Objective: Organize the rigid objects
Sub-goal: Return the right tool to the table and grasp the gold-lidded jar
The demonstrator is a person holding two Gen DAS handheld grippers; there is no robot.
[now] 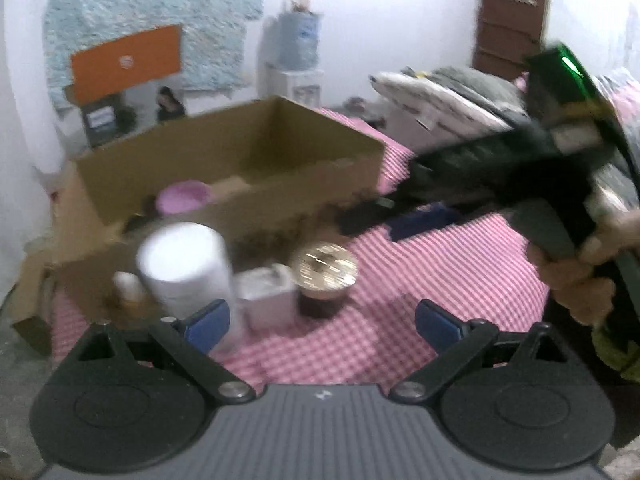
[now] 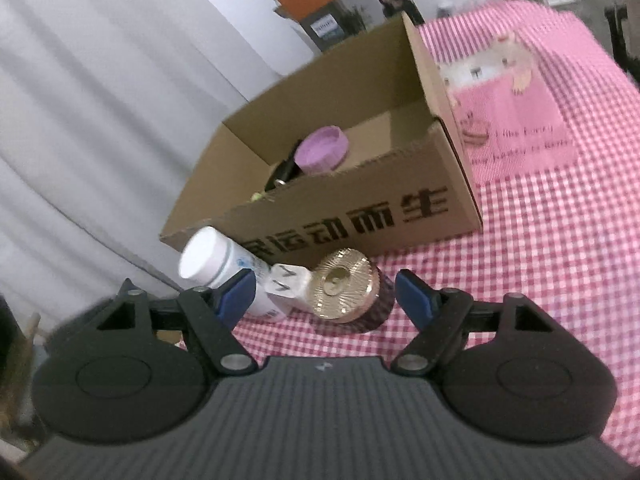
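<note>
Gingham cloth (image 2: 540,260), pink and white, covers the surface under my tongs. My left tongs (image 1: 320,322) stand wide apart with nothing between the blue pads. My right tongs (image 2: 326,294) are also parted, and the gold-lidded jar (image 2: 346,294) sits between the pads, though I see neither pad pressing it. Beside the jar stand a small white box (image 2: 290,286) and a white bottle (image 2: 218,266), all just in front of the open cardboard box (image 2: 360,216). Inside that box lies a purple lid (image 2: 322,150) next to a dark item I can't make out.
</note>
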